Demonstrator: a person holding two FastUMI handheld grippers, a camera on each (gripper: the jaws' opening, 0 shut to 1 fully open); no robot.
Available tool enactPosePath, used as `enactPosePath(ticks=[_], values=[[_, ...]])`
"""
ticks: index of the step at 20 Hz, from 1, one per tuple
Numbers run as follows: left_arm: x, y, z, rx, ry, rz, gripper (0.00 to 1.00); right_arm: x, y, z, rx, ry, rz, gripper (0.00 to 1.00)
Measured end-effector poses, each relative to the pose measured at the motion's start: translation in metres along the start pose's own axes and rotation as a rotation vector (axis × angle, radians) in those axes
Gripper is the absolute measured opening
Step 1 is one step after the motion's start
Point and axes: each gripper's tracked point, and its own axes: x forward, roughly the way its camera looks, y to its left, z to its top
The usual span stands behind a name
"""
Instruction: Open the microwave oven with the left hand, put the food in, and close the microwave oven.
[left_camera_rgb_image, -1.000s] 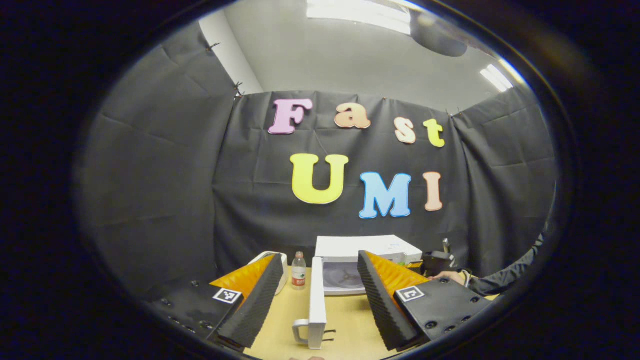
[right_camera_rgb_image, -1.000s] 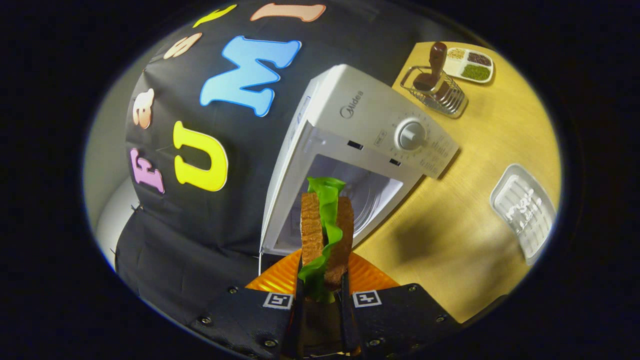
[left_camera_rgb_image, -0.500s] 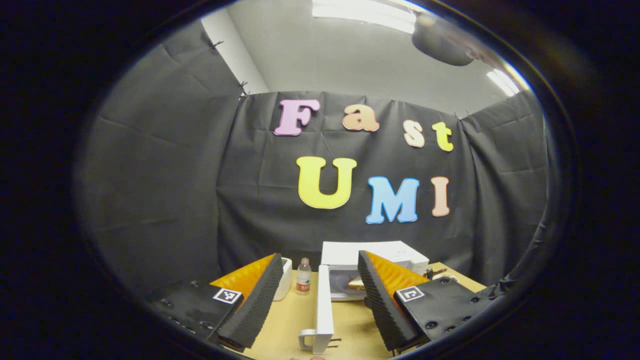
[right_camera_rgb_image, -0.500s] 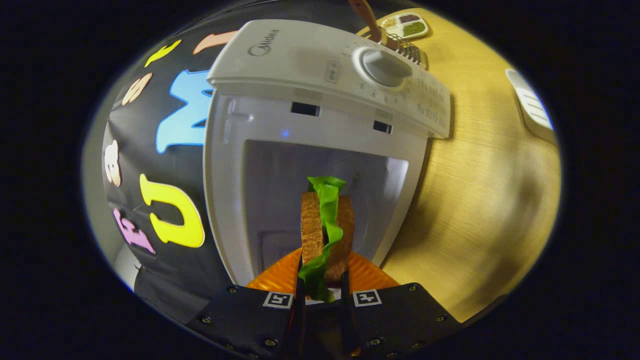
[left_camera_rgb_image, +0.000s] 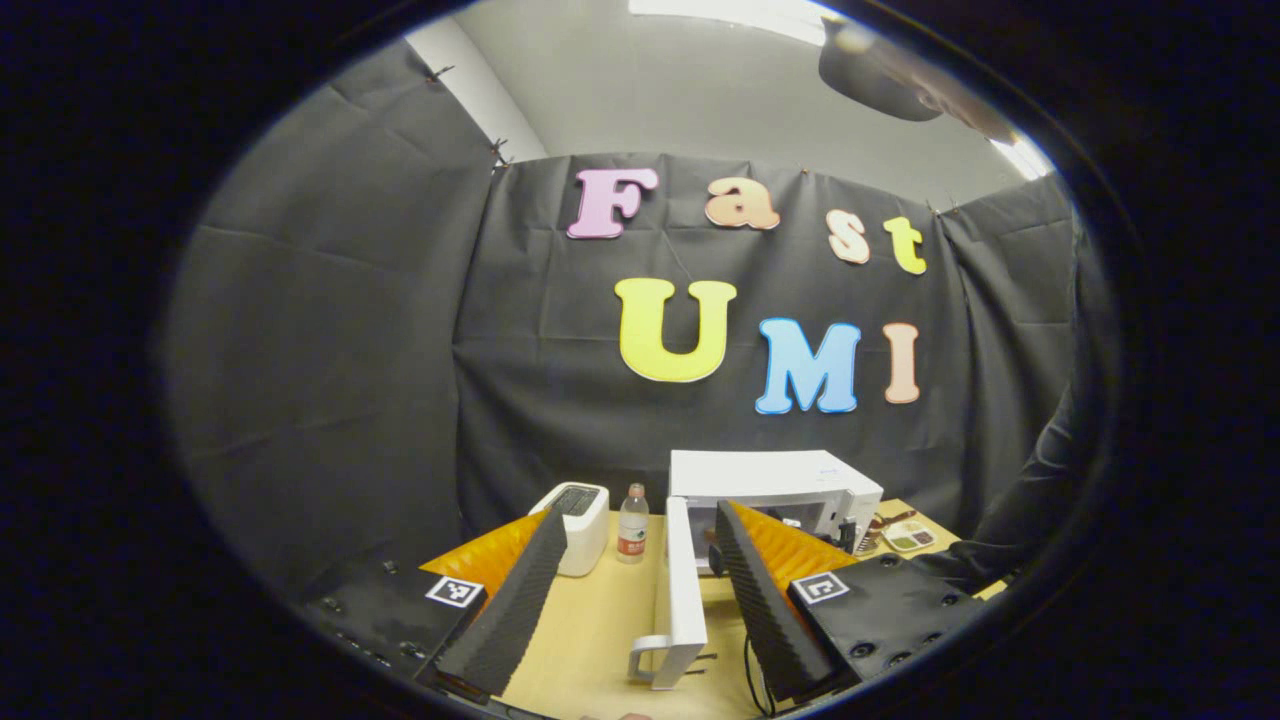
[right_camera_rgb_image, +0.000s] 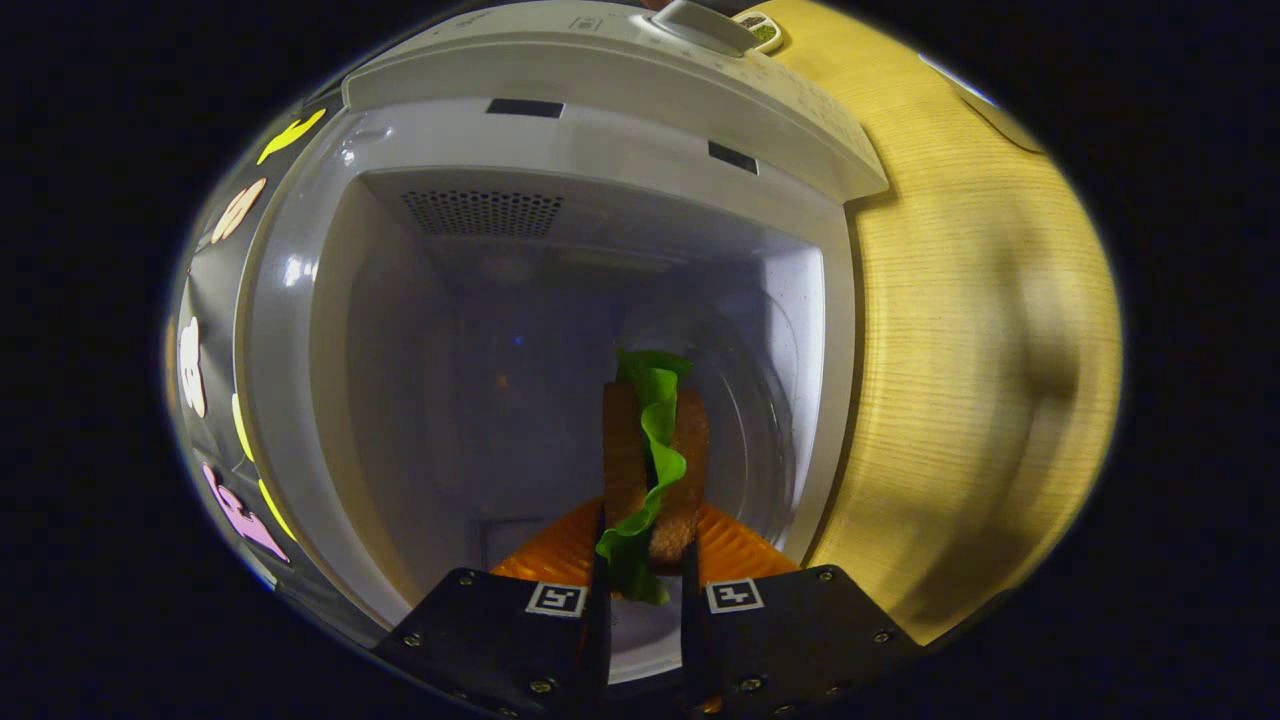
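Note:
The white microwave (left_camera_rgb_image: 775, 478) stands at the back of the wooden table with its door (left_camera_rgb_image: 682, 590) swung wide open toward me. My left gripper (left_camera_rgb_image: 630, 590) hangs open in front of it, holding nothing. In the right gripper view the microwave cavity (right_camera_rgb_image: 500, 340) looms close, rolled about a quarter turn. My right gripper (right_camera_rgb_image: 645, 545) is shut on a sandwich (right_camera_rgb_image: 652, 455) of two brown bread slices with green lettuce. The sandwich sits at the cavity's mouth, in front of the glass turntable (right_camera_rgb_image: 745, 400).
A white toaster (left_camera_rgb_image: 575, 512) and a small water bottle (left_camera_rgb_image: 631, 525) stand left of the microwave. A small divided dish (left_camera_rgb_image: 908, 540) lies to its right. A dark sleeve (left_camera_rgb_image: 1040, 480) reaches in from the right. The table (right_camera_rgb_image: 960, 330) stretches beside the microwave.
My right gripper has carried the sandwich from outside the microwave up to the cavity's mouth. The left gripper view has drifted a little; the door stays open.

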Motion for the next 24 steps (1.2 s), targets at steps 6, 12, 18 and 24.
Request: enactPosePath(ticks=[6, 12, 18, 24], values=[[-0.014, -0.009, 0.003, -0.067, -0.017, -0.026, 0.94, 0.01, -0.003, 0.006, -0.039, 0.002, -0.045, 0.32], [-0.024, -0.037, 0.015, -0.115, -0.065, -0.141, 0.96, -0.013, -0.008, 0.014, -0.149, 0.025, -0.109, 0.9], [-0.017, -0.027, 0.003, -0.123, -0.063, -0.115, 0.94, -0.056, -0.013, 0.029, -0.396, 0.049, -0.081, 0.95], [0.001, -0.031, -0.001, -0.069, -0.063, -0.104, 0.96, -0.128, 0.023, 0.037, -0.952, 0.039, 0.05, 0.95]])
